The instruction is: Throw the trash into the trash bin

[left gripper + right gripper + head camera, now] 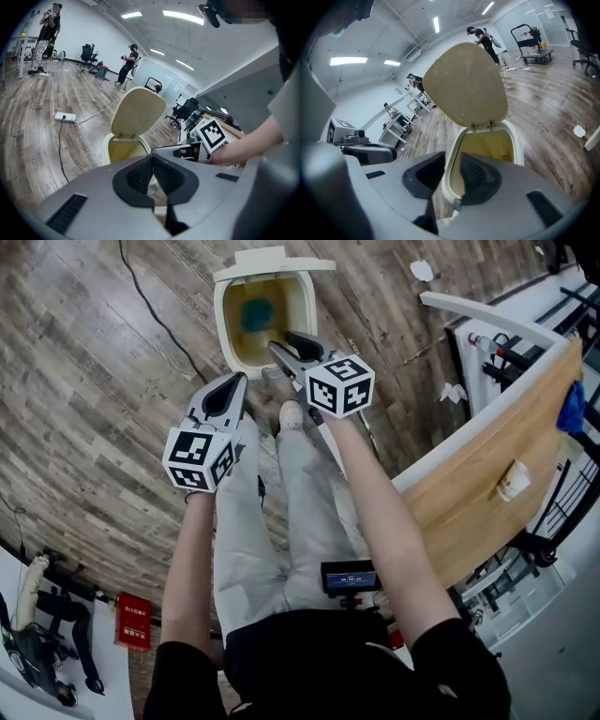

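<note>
Wood floor (94, 352); lid-up trash bin (221, 326), R gripper (281, 341) fingers (476, 176) apart over rim.

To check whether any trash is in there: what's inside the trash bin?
A teal-blue item lies at the bottom of the open trash bin, against its yellowish inside. The right gripper covers the near corner of the inside, so anything there cannot be seen.

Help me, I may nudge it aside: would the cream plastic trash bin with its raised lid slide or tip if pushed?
Probably slides: the cream plastic trash bin looks thin-walled and nearly empty, so light, on smooth wood-look floor. Pushed high, its upright lid might make it tip backward.
</note>
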`<state>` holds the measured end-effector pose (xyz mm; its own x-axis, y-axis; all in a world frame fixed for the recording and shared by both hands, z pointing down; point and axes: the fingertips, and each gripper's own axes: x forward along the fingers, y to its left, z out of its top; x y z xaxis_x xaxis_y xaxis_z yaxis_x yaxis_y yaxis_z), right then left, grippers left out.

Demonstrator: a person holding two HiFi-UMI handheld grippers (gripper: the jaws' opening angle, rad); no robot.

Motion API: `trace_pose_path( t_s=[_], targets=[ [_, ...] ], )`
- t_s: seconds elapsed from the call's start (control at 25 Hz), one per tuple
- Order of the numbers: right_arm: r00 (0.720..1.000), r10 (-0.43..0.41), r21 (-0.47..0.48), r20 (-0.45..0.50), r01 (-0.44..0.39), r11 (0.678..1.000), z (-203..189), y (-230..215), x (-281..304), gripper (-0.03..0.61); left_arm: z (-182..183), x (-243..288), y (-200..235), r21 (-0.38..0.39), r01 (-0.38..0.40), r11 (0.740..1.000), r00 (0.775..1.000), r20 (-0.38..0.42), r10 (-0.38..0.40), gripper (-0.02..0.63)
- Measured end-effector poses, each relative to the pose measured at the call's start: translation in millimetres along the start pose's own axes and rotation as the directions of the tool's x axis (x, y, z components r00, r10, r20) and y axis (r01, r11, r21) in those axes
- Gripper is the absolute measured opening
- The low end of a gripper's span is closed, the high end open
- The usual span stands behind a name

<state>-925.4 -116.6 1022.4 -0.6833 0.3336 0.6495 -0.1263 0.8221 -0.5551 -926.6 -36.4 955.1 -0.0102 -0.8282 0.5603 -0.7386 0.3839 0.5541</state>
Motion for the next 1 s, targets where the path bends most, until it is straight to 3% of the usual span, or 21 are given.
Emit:
trace_pose_path(
  t_s=[0.04,0.08,0.24,0.4,0.56,0.64,0.76,0.88,1.0],
  targets=[
    [1.000,0.016,-0.010,-0.005,-0.016,1.000,6,7,-8,0.039,5,-6,-3,0.007,0.003,1.000,1.000,0.007,-0.003,0.008],
    [0.999,0.035,-0.024,-0.006,-0.035,0.999,13,16,-18,0.008,10,-15,-8,0.006,0.007,1.000,1.000,0.018,-0.007,0.008],
    [0.987,0.149,-0.080,0.055,-0.145,0.986,63,76,-79,-0.003,34,-69,-38,-0.019,0.005,1.000,0.998,0.065,-0.004,0.008],
    [0.963,0.237,-0.185,0.127,-0.211,0.960,118,166,-156,-0.003,92,-130,-90,0.050,0.052,0.997,0.990,0.126,-0.057,0.008],
    [0.928,0.259,-0.356,0.266,-0.155,0.922,188,235,-223,-0.003,193,-178,-137,0.224,0.079,0.971,0.955,0.263,-0.138,0.008],
    [0.901,0.271,-0.401,0.338,-0.123,0.908,212,272,-258,-0.003,226,-216,-160,0.256,0.069,0.964,0.928,0.338,-0.157,0.008],
    [0.861,0.304,-0.448,0.408,-0.101,0.888,229,330,-313,-0.003,239,-267,-196,0.284,0.060,0.957,0.905,0.390,-0.172,0.008],
    [0.822,0.331,-0.501,0.464,-0.066,0.863,230,370,-367,-0.003,242,-296,-237,0.317,0.091,0.944,0.895,0.390,-0.218,0.008],
    [0.781,0.339,-0.492,0.524,-0.047,0.869,220,386,-407,-0.003,247,-318,-278,0.395,0.103,0.913,0.881,0.390,-0.268,0.008]
  ],
)
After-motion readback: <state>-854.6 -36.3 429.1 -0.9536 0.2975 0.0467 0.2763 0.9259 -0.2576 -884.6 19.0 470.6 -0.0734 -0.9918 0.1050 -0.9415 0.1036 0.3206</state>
